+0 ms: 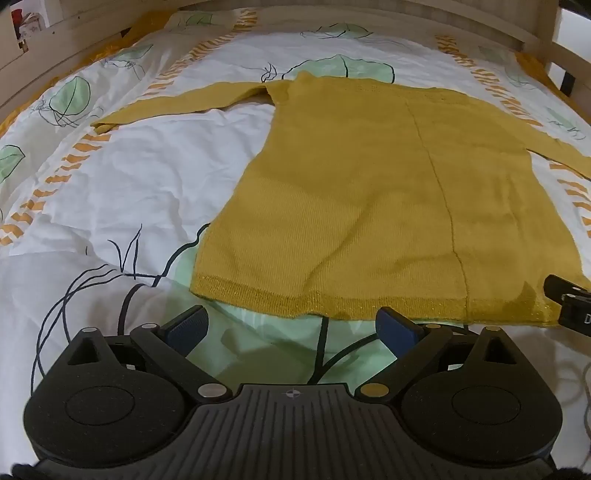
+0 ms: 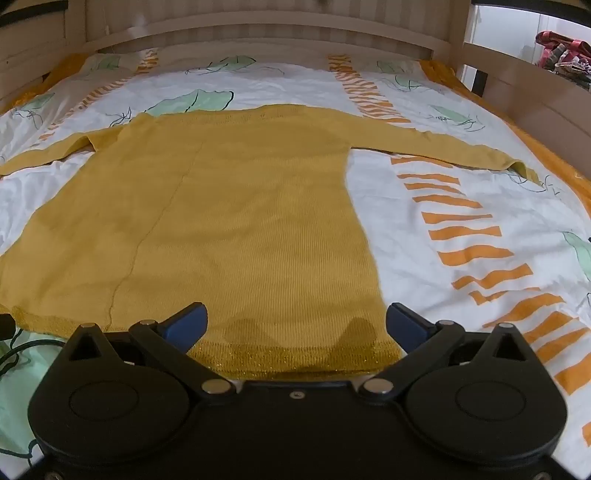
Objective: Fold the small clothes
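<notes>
A mustard yellow knit sweater (image 1: 369, 184) lies flat on the bed, hem toward me, both sleeves spread out to the sides. It also fills the right wrist view (image 2: 229, 221). My left gripper (image 1: 291, 325) is open and empty, just short of the hem near its left part. My right gripper (image 2: 295, 321) is open and empty, hovering over the hem at the sweater's right corner. The tip of the right gripper (image 1: 569, 302) shows at the right edge of the left wrist view.
The sweater rests on a white duvet (image 1: 129, 177) printed with green leaves and orange stripes. A wooden bed frame (image 2: 258, 29) runs along the far side and the right side (image 2: 535, 92). Some colourful items (image 2: 565, 51) lie beyond the frame.
</notes>
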Motion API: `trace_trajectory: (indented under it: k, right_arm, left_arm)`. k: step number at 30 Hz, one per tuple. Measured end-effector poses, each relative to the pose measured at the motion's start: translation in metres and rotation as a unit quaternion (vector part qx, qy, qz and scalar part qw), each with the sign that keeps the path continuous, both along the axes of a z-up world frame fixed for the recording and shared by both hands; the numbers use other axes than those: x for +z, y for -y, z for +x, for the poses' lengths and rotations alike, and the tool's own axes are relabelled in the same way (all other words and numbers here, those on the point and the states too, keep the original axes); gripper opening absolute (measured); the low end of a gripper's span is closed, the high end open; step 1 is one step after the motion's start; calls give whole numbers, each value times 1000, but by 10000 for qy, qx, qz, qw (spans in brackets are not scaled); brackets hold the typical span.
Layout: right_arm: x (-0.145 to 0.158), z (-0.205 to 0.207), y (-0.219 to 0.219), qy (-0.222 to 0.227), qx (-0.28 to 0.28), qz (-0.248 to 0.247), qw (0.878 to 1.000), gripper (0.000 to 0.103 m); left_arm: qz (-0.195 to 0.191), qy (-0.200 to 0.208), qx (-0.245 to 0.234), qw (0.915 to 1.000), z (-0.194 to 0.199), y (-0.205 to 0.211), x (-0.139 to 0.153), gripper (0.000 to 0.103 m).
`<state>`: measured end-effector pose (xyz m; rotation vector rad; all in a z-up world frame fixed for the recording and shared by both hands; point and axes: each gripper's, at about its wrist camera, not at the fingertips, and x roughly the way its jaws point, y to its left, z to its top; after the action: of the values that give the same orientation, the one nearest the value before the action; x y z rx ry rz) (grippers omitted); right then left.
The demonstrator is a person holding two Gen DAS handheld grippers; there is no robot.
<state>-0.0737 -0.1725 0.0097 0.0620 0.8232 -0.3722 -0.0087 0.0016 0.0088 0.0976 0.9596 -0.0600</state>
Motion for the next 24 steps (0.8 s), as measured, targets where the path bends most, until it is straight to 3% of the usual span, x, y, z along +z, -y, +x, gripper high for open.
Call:
trace_trajectory:
  k: [24]
  right_arm:
    - [-2,1,0,-18,-11,9,10000,102]
  left_arm:
    - [-27,-26,6,10000,-1,0,-1,98]
